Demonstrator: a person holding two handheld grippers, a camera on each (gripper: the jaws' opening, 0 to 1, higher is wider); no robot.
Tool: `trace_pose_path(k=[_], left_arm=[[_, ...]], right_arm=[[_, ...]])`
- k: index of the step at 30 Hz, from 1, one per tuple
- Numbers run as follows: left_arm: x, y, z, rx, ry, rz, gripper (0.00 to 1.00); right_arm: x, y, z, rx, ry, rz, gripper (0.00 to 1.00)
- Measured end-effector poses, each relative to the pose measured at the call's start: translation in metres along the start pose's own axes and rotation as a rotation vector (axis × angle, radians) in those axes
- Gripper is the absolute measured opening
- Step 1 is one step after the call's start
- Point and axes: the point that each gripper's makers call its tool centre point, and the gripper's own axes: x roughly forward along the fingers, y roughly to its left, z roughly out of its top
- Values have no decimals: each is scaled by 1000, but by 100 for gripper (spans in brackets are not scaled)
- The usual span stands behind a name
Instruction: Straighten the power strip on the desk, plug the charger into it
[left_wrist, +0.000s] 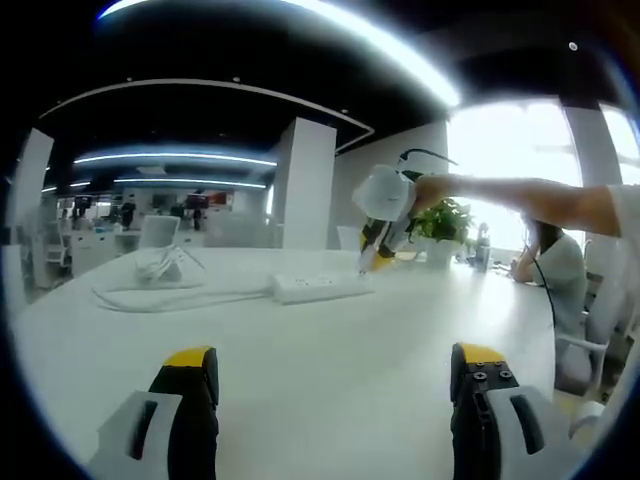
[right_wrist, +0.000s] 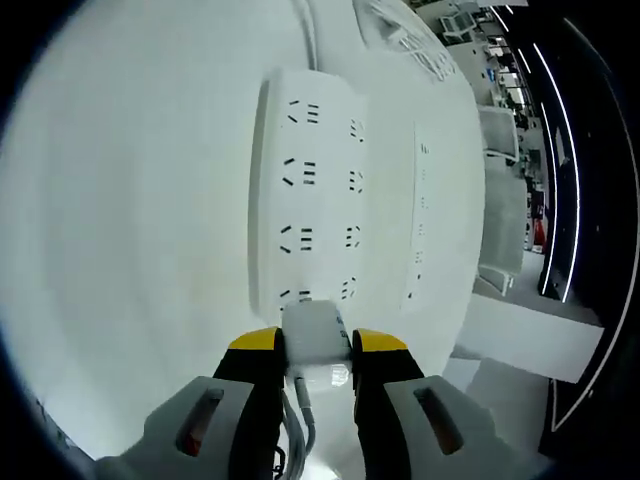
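The left gripper hangs wide open above the desk, well short of the power strip.

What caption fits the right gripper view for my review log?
Right gripper holds the white charger over the near end of the power strip on the white desk.

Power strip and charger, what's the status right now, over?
Right gripper shut on charger, at near end of power strip. Left gripper open, held back over the desk. Charger cable beyond strip; nothing in the way.
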Motion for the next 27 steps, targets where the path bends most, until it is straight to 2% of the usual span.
trace_pose_path(k=[15, 27], left_arm=[[-2, 2, 0, -1, -3, 3, 99], [-1, -3, 1, 1, -5, -8, 99]], right_arm=[[3, 2, 5, -26, 24, 8, 24], [3, 1, 8, -62, 17, 36, 24]])
